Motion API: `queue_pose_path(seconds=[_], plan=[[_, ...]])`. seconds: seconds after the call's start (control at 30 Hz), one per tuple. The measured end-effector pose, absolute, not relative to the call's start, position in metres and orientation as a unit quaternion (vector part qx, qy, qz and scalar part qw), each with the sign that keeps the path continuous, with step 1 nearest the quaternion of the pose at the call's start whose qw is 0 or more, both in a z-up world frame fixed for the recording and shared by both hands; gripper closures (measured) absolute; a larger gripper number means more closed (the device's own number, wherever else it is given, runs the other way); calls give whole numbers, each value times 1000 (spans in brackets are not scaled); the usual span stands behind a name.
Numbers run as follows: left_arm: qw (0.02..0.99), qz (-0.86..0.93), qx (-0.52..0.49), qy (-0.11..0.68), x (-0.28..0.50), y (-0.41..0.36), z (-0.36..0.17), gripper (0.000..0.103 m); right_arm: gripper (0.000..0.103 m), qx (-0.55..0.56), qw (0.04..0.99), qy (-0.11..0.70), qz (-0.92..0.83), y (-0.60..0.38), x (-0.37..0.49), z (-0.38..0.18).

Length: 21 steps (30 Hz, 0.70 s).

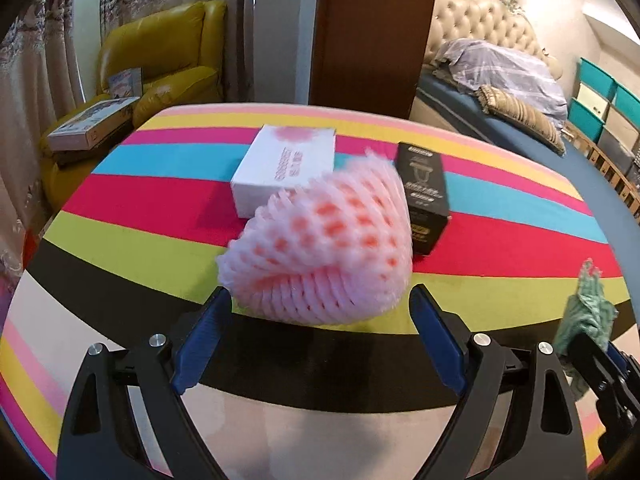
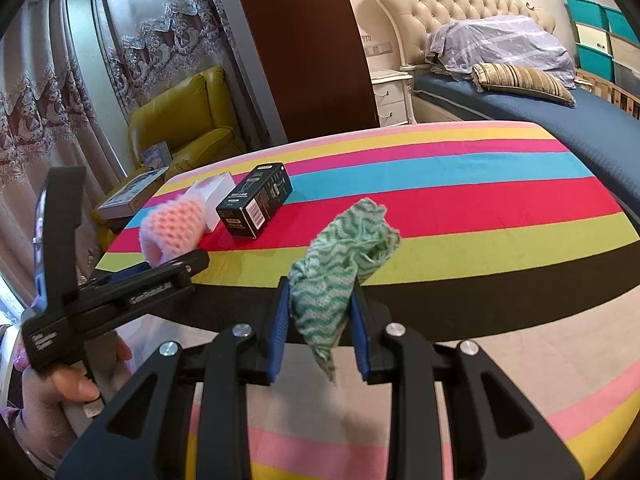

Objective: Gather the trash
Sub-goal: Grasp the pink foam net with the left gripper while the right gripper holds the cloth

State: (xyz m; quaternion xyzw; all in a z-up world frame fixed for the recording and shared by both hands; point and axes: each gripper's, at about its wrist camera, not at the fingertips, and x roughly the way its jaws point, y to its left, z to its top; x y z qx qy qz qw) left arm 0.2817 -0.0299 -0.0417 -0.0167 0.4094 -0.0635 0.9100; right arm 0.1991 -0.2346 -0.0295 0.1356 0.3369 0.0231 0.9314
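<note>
Right claw [image 2: 320, 320] pinches green cloth [image 2: 344, 256]; left claw [image 1: 320, 308] straddles pink foam net [image 1: 324, 248].

Pink foam nets: one [image 1: 320, 244], centre of the left wrist frame.
Green patterned cloths: one [image 2: 340, 264], centre of the right wrist frame.
White boxes: one [image 1: 286, 168], upper centre.
Black boxes: one [image 1: 426, 196], right of centre.
Flat boxes on the yellow armchair: one [image 1: 90, 124], upper left; a second printed item stands behind it.
Pillows on the bed: one striped [image 2: 520, 82], upper right.
Teal bins: several, far right, count unclear.
</note>
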Motion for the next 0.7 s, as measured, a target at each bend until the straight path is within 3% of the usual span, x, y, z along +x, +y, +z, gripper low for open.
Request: queue_pose_path(seconds=[0.43, 0.5, 0.6, 0.63, 0.67, 0.7], plan=[[923, -60, -29, 380, 271, -22, -35, 19, 75, 137, 930, 341, 22, -235, 201, -30], [925, -63, -28, 373, 273, -21, -33, 26, 75, 138, 930, 340, 22, -235, 201, -30], [924, -90, -14, 371, 274, -24, -33, 46, 75, 139, 929, 341, 22, -235, 201, -30], [923, -108, -12, 369, 272, -25, -33, 62, 75, 139, 929, 341, 22, -236, 202, -31], [921, -115, -9, 371, 271, -25, -34, 71, 75, 140, 929, 341, 22, -236, 201, -31], [922, -117, -9, 369, 269, -24, -34, 71, 75, 141, 930, 340, 22, -236, 201, -31]])
